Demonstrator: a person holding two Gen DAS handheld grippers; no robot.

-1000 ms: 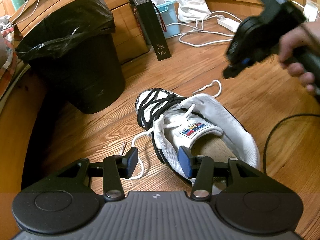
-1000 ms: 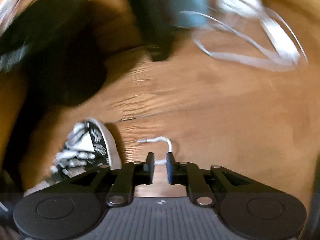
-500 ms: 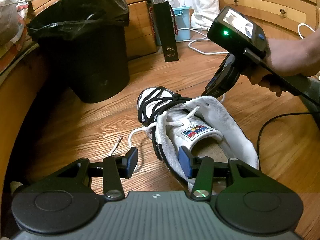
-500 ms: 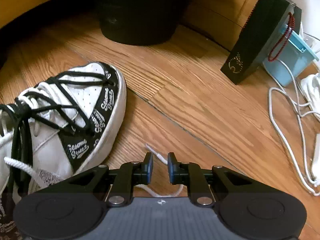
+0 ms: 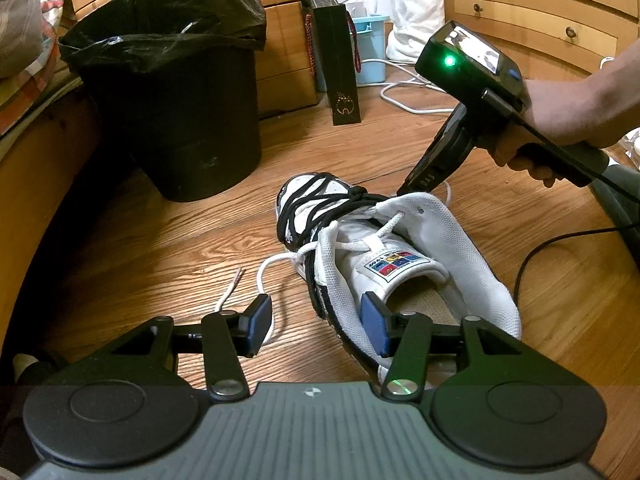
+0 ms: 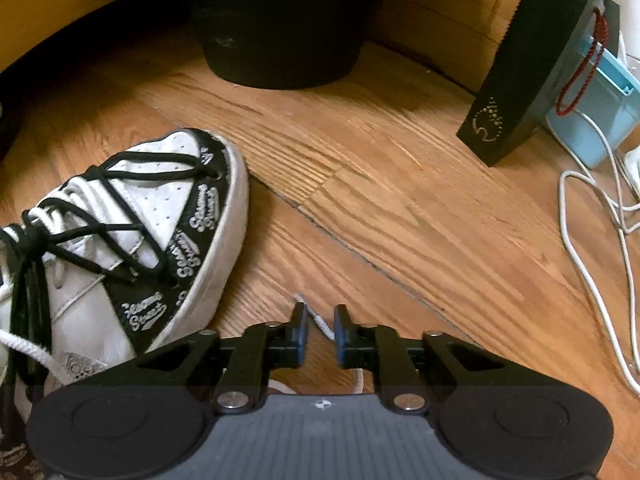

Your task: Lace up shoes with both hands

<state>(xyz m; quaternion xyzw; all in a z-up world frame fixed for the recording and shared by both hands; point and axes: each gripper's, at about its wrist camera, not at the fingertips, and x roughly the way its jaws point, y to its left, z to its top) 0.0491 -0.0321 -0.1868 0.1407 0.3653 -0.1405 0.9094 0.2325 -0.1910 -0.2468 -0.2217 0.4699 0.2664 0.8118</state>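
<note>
**R gripper low by toe, closing round white lace end; L astride shoe collar**

Vs 1 s ago: R gripper (image 6: 319,330) was up high at the right of the L view, blurred; now down beside the shoe (image 5: 384,256), nose near the top eyelets, a hand (image 5: 560,128) on its grip. R view was smeared, now sharp. R jaws have just been closing; a narrow gap shows yet, white lace (image 6: 320,326) running up between the pads, aglet tip poking out past the left one. Can't tell if pads press it. L gripper (image 5: 316,326) barely shifted, a slight roll, jaws a touch wider.

L gripper: about half open, holding nothing. Right pad inside the shoe mouth against the collar lining, left pad outside, by the loose lace loop on the floor (image 5: 160,248).

Shoe lies on floor, toe pointing away from L gripper toward the bin (image 5: 172,92). In R view the toe sits just left of the jaws.

Materials: white perforated leather toe, black printed trim, black cord lace across forefoot, white braided lace higher, mesh collar, woven tongue label. Wood-plank floor, visible grain. Bin round, black, w/ crinkled plastic liner. Black paper bag (image 6: 528,64) w/ red cord handles.
</note>
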